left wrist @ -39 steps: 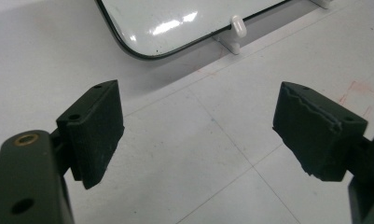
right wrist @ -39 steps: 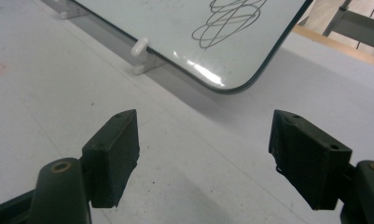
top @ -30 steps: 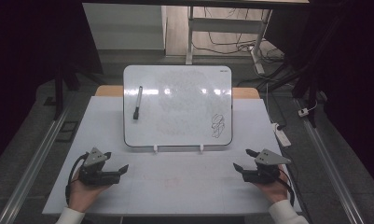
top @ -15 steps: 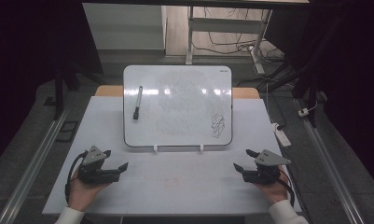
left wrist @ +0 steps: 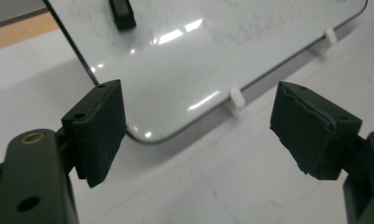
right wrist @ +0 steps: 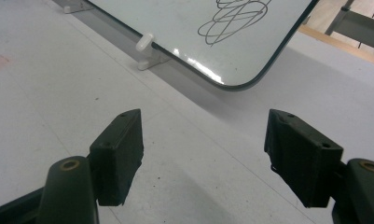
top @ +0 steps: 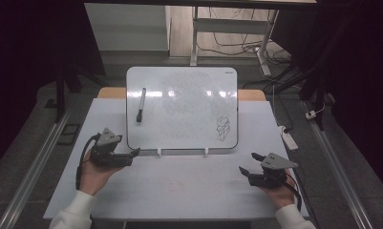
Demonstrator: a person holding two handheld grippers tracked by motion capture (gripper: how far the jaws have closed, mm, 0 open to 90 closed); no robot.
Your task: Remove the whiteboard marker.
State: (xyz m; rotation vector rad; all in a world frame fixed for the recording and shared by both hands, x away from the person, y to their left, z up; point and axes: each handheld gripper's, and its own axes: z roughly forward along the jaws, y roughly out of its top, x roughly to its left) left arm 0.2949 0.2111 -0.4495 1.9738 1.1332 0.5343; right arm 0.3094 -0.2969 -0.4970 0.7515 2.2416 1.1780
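Observation:
A whiteboard leans on small white feet at the middle of the table. A black marker lies on its left side, and a black scribble marks its lower right corner. My left gripper is open, just off the board's lower left corner, with nothing between its jaws. My right gripper is open near the table's front right, empty, with the scribble and the board's corner ahead of it.
The white table top spreads in front of the board. A white power strip lies at the table's right edge. Metal rails run along both sides on the floor, and a desk frame with cables stands behind.
My left gripper has moved forward and right, closer to the board's lower left corner. The right gripper has stayed in place.

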